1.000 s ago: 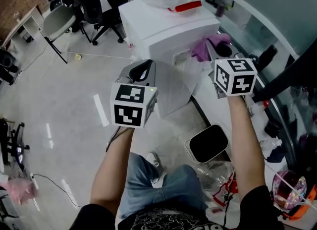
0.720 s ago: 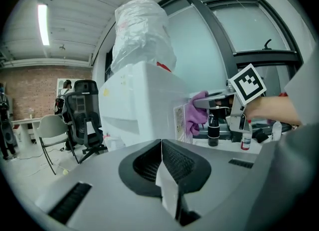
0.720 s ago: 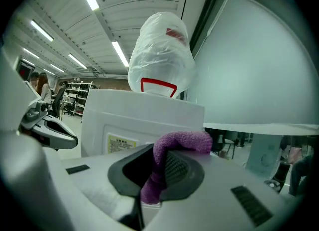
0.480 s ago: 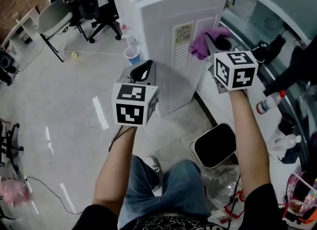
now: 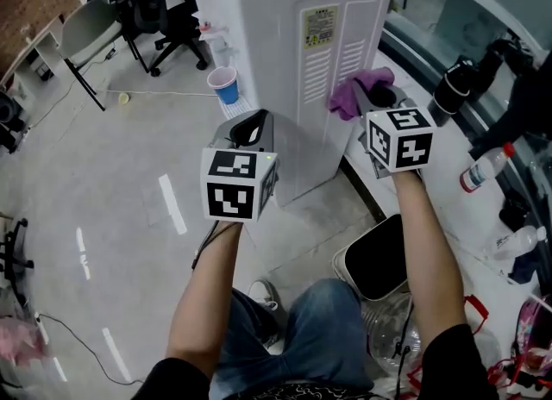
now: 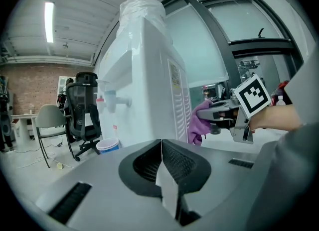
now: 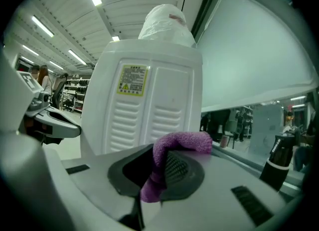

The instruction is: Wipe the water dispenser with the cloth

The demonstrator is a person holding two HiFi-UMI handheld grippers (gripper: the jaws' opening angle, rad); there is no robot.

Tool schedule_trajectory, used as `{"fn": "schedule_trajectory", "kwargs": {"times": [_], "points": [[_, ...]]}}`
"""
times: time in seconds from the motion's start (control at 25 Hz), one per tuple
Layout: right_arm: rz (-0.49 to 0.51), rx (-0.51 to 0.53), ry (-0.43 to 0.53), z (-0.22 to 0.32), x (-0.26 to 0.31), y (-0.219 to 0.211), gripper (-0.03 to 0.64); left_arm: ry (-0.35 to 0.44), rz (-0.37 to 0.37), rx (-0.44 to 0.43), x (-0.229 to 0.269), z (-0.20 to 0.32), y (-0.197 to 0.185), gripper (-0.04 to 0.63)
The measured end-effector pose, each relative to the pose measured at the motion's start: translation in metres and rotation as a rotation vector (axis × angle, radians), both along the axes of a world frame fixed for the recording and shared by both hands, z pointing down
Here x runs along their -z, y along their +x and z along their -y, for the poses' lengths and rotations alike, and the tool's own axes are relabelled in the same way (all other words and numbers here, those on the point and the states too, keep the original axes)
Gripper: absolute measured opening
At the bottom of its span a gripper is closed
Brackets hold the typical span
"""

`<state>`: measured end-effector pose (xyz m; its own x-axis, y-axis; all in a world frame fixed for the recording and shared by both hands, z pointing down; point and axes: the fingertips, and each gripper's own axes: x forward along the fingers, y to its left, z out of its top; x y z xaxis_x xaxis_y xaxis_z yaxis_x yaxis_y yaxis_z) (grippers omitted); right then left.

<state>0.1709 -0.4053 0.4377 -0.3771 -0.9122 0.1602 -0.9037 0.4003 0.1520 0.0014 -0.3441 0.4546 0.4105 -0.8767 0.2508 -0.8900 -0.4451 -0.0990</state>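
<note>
The white water dispenser [image 5: 293, 53] stands ahead with its vented back panel and yellow label [image 5: 318, 26] facing me. A purple cloth [image 5: 355, 90] is pinched in my right gripper [image 5: 373, 96], which is shut on it just in front of the panel's lower right; the cloth [image 7: 172, 163] drapes over the jaws in the right gripper view, a short way from the dispenser [image 7: 149, 100]. My left gripper [image 5: 250, 127] is shut with nothing in it, left of the dispenser's corner. The left gripper view shows the dispenser [image 6: 144, 90], its tap side, and the cloth [image 6: 199, 123].
A blue cup [image 5: 222, 84] sits on the floor by the dispenser's left side. A bin with a black lid [image 5: 375, 256] stands below my right arm. Office chairs [image 5: 155, 10] are at the back left. Bottles [image 5: 479, 170] and a black flask [image 5: 450, 88] stand along the window ledge.
The view has dropped from the dispenser's top to its back panel. My right gripper with the cloth has come down the panel. The left gripper has barely shifted.
</note>
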Motion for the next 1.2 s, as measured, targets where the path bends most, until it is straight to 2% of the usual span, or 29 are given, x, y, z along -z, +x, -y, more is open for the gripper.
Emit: {"fn": "schedule_trajectory", "kwargs": {"times": [0.36,0.64,0.8,0.92,1.2], "points": [[-0.014,0.008,-0.098,-0.001,-0.082,-0.002,0.041,0.023,-0.016,0.022,-0.018,-0.002,-0.001,0.028],[0.011,0.009,-0.179,0.002,-0.143,-0.013,0.041,0.016,0.013,0.021,-0.030,-0.006,-0.001,0.028],[0.023,-0.006,-0.231,0.003,-0.178,-0.017,0.041,0.013,0.024,0.024,-0.035,-0.007,-0.007,0.028],[0.035,-0.025,-0.268,0.004,-0.204,-0.018,0.041,0.010,0.005,0.036,-0.034,-0.009,-0.012,0.028],[0.023,-0.067,-0.353,0.004,-0.267,-0.014,0.041,0.028,0.005,0.017,-0.028,-0.016,-0.006,0.028]]}}
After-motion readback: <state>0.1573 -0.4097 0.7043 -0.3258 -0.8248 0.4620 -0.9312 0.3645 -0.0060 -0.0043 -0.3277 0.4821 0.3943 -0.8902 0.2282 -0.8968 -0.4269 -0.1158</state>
